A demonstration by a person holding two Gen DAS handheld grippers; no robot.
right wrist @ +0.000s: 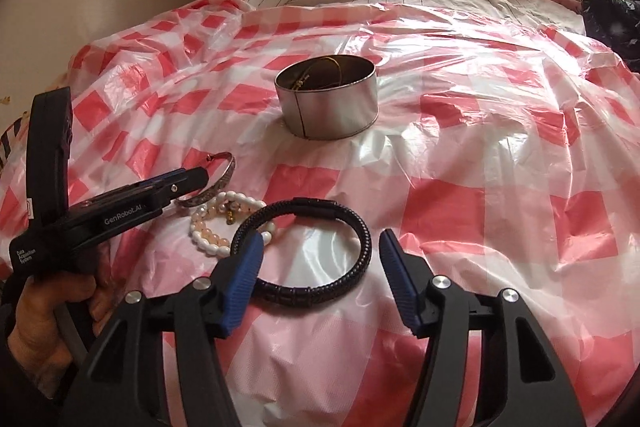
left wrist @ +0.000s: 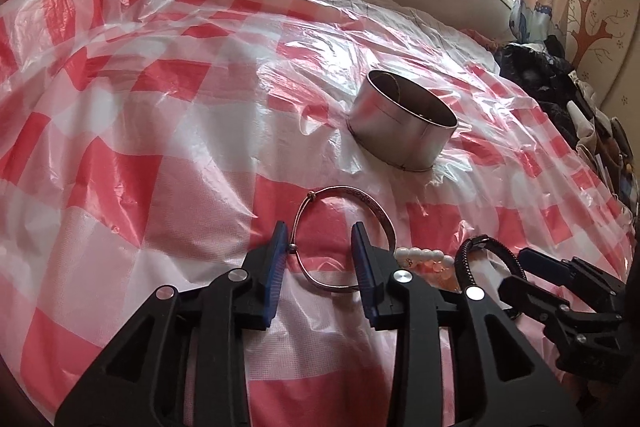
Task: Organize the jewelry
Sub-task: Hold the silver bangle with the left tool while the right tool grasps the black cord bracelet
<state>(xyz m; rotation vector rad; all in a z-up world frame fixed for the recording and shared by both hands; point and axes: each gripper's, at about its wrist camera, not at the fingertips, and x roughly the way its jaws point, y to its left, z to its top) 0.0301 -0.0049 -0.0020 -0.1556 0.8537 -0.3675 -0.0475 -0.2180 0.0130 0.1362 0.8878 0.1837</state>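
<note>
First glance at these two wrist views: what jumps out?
The red-and-white checked plastic sheet covering the bed, with a round metal tin standing mid-sheet. Nearer the cameras, three bracelets lie clustered: a silver bangle at the open left gripper, a pearl bracelet, and a black braided bracelet before the open right gripper.

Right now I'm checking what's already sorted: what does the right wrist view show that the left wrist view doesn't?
Only the right wrist view looks into the metal tin, where a thin gold-coloured piece lies, and shows the hand holding the left tool. Only the left wrist view shows the dark clutter at the bed's edge. Both show the silver bangle, the pearl bracelet, the black braided bracelet and the checked plastic sheet.
</note>
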